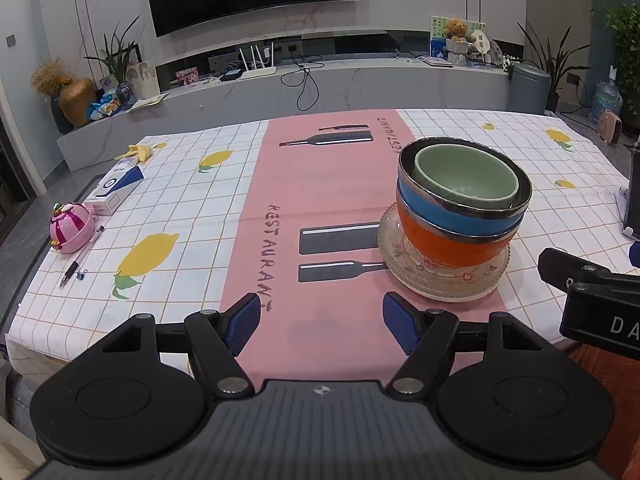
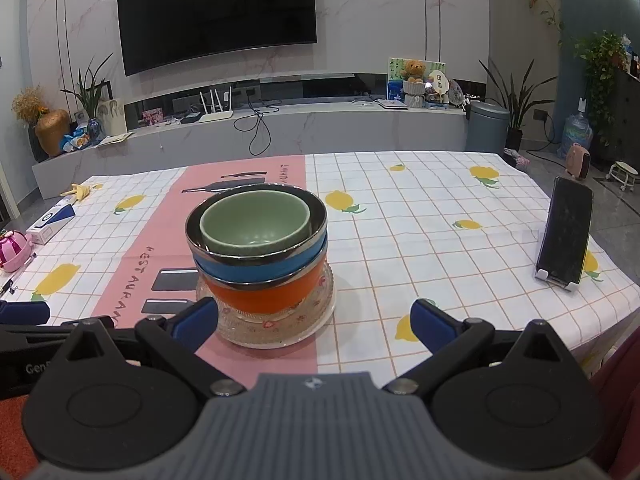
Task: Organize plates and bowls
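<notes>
A stack stands on the pink strip of the tablecloth: a green bowl (image 1: 466,178) nested in a blue steel-rimmed bowl (image 1: 452,216), on an orange bowl (image 1: 444,246), on a clear glass plate (image 1: 408,268) over a white plate (image 1: 452,298). In the right wrist view the green bowl (image 2: 256,224), blue bowl (image 2: 256,270), orange bowl (image 2: 260,298) and glass plate (image 2: 276,328) sit just ahead. My left gripper (image 1: 322,322) is open and empty, left of and nearer than the stack. My right gripper (image 2: 314,320) is open and empty, its left fingertip (image 2: 198,322) close to the plate's rim.
A phone on a stand (image 2: 566,234) is at the table's right. A pink toy (image 1: 72,228), a pen (image 1: 80,258), a white-blue box (image 1: 116,188) and a yellow object (image 1: 136,152) lie at the left. The table's near edge is just under both grippers.
</notes>
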Available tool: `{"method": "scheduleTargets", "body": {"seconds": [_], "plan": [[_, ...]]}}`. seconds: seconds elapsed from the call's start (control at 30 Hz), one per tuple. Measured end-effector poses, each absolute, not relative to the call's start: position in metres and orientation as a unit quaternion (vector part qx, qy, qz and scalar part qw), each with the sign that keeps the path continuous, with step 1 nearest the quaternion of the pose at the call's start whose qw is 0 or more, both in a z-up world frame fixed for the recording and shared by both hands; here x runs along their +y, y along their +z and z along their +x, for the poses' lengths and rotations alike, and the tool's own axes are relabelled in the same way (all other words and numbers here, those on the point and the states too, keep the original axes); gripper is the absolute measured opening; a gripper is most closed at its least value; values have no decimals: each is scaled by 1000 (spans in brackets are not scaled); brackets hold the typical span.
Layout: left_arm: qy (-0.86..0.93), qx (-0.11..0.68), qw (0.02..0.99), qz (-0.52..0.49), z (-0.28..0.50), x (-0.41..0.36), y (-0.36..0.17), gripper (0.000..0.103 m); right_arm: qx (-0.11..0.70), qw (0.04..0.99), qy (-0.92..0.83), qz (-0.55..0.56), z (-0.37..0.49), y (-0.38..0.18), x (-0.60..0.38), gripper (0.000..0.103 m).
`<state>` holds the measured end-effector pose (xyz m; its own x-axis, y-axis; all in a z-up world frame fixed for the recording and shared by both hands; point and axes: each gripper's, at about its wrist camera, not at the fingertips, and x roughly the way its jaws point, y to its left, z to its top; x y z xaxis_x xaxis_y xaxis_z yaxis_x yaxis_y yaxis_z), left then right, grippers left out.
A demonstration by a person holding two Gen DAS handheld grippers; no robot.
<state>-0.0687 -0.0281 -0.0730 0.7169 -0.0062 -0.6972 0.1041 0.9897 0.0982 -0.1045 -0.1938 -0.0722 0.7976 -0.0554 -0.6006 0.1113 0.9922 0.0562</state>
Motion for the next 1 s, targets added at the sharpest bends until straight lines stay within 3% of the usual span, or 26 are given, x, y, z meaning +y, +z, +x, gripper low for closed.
{"method": "scheduleTargets", "body": {"seconds": [1.0], "plan": [[-32, 370, 927, 54, -75, -26, -71, 82, 328, 943, -38, 46, -106, -78, -190, 100]]}}
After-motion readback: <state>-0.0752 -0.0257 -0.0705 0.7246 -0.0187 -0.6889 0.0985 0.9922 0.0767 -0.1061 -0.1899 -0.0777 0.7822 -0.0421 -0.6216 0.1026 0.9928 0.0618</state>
